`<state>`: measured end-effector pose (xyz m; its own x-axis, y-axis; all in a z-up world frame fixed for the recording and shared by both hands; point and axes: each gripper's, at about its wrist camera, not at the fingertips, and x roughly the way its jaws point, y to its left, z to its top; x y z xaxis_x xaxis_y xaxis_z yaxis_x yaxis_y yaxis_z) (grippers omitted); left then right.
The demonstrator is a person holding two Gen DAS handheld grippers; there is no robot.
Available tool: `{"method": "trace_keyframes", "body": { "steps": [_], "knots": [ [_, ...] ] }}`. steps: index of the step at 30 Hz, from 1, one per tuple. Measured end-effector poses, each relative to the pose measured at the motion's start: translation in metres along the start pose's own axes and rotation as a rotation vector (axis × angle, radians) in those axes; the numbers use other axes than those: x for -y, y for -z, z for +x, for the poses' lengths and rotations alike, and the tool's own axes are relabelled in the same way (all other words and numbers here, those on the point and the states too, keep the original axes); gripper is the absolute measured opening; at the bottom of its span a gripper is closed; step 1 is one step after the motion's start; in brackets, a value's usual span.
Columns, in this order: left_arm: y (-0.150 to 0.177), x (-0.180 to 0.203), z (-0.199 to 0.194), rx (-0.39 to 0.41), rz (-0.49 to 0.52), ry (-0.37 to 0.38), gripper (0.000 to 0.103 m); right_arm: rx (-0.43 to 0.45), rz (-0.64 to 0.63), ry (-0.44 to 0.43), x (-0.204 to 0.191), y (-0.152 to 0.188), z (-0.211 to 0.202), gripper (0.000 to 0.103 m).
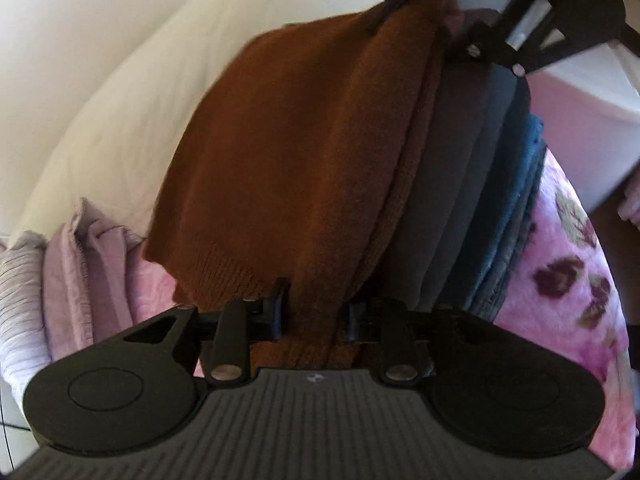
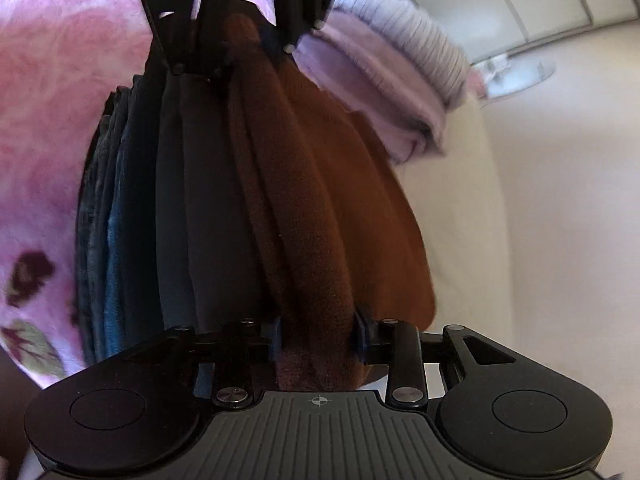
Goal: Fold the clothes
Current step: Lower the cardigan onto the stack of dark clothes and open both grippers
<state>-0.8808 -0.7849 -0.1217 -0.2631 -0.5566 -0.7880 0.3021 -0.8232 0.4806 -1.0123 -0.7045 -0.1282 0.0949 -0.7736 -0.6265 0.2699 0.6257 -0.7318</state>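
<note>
A folded brown knit sweater (image 1: 304,152) lies on top of a stack of folded dark grey (image 1: 452,184) and blue clothes (image 1: 516,216). My left gripper (image 1: 316,312) is shut on one end of the brown sweater. My right gripper (image 2: 318,340) is shut on the opposite end of the sweater (image 2: 320,208). Each gripper shows at the top of the other's view: the right one in the left wrist view (image 1: 432,20), the left one in the right wrist view (image 2: 244,40). The grey (image 2: 208,200) and blue (image 2: 116,220) layers lie beside the sweater.
A pink floral blanket (image 1: 568,264) covers the surface under the stack. Folded lilac and striped clothes (image 1: 72,272) lie beside it, also in the right wrist view (image 2: 400,80). A white surface (image 1: 120,100) lies beyond.
</note>
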Motion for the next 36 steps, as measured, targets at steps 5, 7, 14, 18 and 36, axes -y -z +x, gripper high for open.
{"method": "trace_keyframes", "body": {
  "steps": [5, 7, 14, 18, 36],
  "knots": [
    [0.004, -0.013, -0.016, -0.004, 0.059, -0.059, 0.037, -0.034, 0.063, 0.003, 0.010, 0.008, -0.015, 0.041],
    [0.020, -0.014, -0.016, -0.043, 0.046, -0.074, 0.035, -0.055, 0.070, 0.004, 0.008, 0.007, -0.018, 0.042],
    [0.061, -0.023, -0.037, -0.099, -0.208, -0.040, 0.034, -0.148, 0.167, 0.034, -0.007, -0.006, -0.013, 0.045],
    [0.081, -0.017, -0.066, -0.129, -0.510, -0.003, 0.034, -0.231, 0.350, 0.020, -0.009, -0.002, -0.029, 0.046],
    [0.155, 0.048, -0.189, -0.001, -0.934, 0.189, 0.101, -0.304, 1.347, -0.071, -0.064, -0.056, -0.177, 0.087]
  ]
}}
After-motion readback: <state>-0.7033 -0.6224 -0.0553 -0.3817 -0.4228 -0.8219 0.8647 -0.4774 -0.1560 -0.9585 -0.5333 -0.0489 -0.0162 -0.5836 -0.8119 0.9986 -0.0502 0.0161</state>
